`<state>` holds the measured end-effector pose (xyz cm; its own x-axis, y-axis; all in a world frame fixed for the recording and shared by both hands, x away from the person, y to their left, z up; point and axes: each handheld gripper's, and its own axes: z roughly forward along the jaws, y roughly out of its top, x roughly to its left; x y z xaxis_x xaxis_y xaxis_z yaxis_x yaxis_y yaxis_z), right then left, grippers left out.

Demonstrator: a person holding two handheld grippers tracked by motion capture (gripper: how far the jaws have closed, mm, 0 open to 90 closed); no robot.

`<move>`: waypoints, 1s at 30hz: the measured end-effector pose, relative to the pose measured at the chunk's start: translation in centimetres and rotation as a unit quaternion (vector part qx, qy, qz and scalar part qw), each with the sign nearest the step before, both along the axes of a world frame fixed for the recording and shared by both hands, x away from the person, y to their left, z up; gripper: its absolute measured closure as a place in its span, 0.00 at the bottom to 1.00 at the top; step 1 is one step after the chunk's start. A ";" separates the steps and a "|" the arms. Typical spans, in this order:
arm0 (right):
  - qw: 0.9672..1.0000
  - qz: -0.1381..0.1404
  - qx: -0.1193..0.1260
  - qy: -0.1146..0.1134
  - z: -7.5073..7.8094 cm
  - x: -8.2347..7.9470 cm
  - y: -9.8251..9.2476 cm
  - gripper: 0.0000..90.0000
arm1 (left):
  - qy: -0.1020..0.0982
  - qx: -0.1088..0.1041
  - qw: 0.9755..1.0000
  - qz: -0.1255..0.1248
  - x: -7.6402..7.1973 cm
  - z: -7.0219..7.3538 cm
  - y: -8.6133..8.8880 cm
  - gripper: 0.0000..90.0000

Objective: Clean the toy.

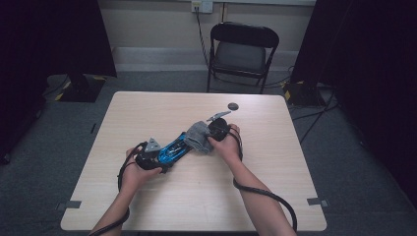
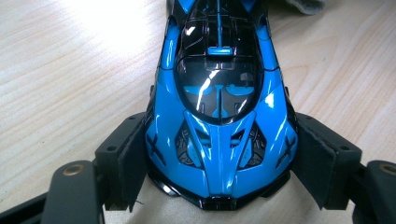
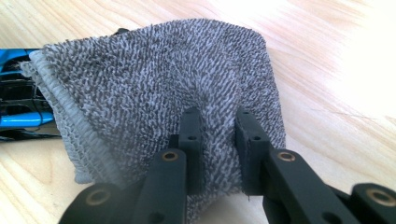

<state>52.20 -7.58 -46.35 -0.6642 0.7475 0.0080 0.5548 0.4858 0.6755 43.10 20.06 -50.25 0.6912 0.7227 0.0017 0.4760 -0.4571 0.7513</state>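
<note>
Glossy blue-and-black toy car (image 2: 219,116) pinched in my left claw (image 2: 219,163), right claw (image 3: 217,154) pinching grey terry cloth (image 3: 154,93) over its far end; wiping looks barely underway.

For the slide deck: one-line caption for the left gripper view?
Left gripper clamps the nose of a blue toy car on a wooden table.

Folding chair (image 1: 243,51), grey floor (image 1: 147,81), wooden table (image 1: 147,113)
</note>
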 end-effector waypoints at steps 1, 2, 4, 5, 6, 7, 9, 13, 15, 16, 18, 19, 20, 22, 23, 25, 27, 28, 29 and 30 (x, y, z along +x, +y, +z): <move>1.000 -0.001 0.001 0.000 0.0 0.0 -0.1 0.84 | 0.000 0.000 1.000 0.000 0.0 0.0 0.0 0.28; 1.000 -0.001 0.002 0.000 -0.1 0.0 -0.3 0.84 | 0.000 0.000 1.000 0.000 0.0 0.0 0.0 0.28; 1.000 -0.004 0.004 0.000 -0.1 0.0 -0.5 0.84 | 0.000 0.000 1.000 0.000 0.0 0.0 0.0 0.28; 1.000 -0.004 0.003 0.000 -0.2 0.0 -0.6 0.84 | 0.000 0.000 1.000 0.000 0.0 0.0 0.0 0.28; 1.000 -0.006 0.003 0.000 -0.2 0.0 -0.8 0.84 | 0.000 0.000 1.000 0.000 0.0 0.0 0.0 0.28; 1.000 -0.006 0.003 0.001 -0.2 0.0 -1.0 0.84 | 0.000 0.000 1.000 0.000 0.0 0.0 0.0 0.28; 1.000 -0.009 0.002 0.000 -0.2 0.0 -1.3 0.84 | 0.000 0.000 1.000 0.000 0.0 0.0 0.0 0.28; 1.000 -0.018 0.000 0.002 -0.3 0.0 -1.9 0.84 | 0.000 0.000 1.000 0.000 0.0 0.0 0.0 0.28; 1.000 -0.019 -0.004 -0.001 -0.2 0.0 -2.2 0.84 | 0.000 0.000 1.000 0.000 0.0 0.0 0.0 0.28; 1.000 -0.021 -0.004 -0.001 -0.2 0.0 -2.5 0.84 | 0.000 0.000 1.000 0.000 0.0 0.0 0.0 0.28; 1.000 -0.025 -0.005 -0.001 0.0 0.0 -2.9 0.84 | 0.000 0.000 1.000 0.000 0.0 0.0 0.0 0.28; 1.000 -0.027 -0.004 -0.003 0.0 0.0 -3.1 0.84 | 0.000 0.000 1.000 0.000 0.0 0.0 0.0 0.28; 1.000 -0.030 -0.003 -0.003 0.1 0.0 -3.4 0.84 | 0.000 0.000 1.000 0.000 0.0 0.0 0.0 0.28; 0.999 -0.035 0.000 -0.004 0.2 -0.1 -3.8 0.84 | 0.000 0.000 1.000 0.000 0.0 0.0 0.0 0.28; 0.999 -0.036 0.001 -0.006 0.3 -0.1 -4.1 0.84 | 0.000 0.000 1.000 0.000 0.0 0.0 0.0 0.28; 0.999 -0.038 0.005 -0.008 0.5 -0.3 -4.4 0.84 | 0.000 0.000 1.000 0.000 0.0 0.0 0.0 0.28; 0.999 -0.037 0.010 -0.012 0.9 -0.5 -4.7 0.84 | -0.001 0.000 1.000 0.000 0.0 0.0 0.0 0.28; 0.999 -0.037 0.013 -0.013 1.1 -0.6 -4.7 0.84 | -0.001 0.000 1.000 0.001 0.0 0.0 0.0 0.28; 0.999 -0.035 0.016 -0.015 1.4 -0.7 -4.7 0.84 | -0.001 0.000 1.000 0.000 0.0 0.0 0.0 0.28; 0.999 -0.032 0.018 -0.019 1.6 -0.9 -4.7 0.84 | -0.001 0.000 1.000 0.001 0.0 0.0 0.0 0.28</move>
